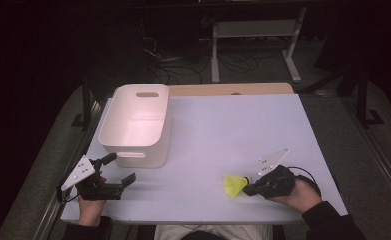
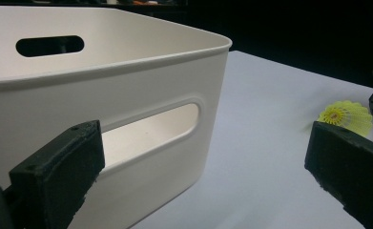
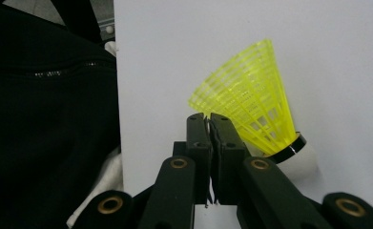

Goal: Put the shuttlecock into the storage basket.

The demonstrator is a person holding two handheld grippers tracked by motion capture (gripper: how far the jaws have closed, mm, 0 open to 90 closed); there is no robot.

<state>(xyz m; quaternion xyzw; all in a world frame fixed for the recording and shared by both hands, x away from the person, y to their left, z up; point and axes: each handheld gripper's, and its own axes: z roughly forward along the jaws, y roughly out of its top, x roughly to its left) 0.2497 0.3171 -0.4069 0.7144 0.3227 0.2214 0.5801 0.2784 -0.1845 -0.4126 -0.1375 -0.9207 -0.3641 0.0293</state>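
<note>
A yellow mesh shuttlecock [image 1: 233,185] with a white cork lies on its side near the front right of the white table [image 1: 233,125]. My right gripper [image 1: 245,190] comes at it from the right. In the right gripper view its jaws [image 3: 208,116] are pressed together at the skirt's near rim [image 3: 251,95], pinching the mesh edge. A white plastic bin [image 1: 153,155] with handle slots stands at the back left. My left gripper [image 1: 123,167] rests just in front of it, open with nothing between the jaws. In the left gripper view [image 2: 198,143], the bin wall [image 2: 127,86] is close and the shuttlecock [image 2: 346,116] is far right.
A wooden board [image 1: 233,89] runs along the table's far edge. Behind it stands a white metal frame [image 1: 253,30] with cables on the dark floor. The person's dark sleeve [image 3: 46,119] lies by the table's front edge.
</note>
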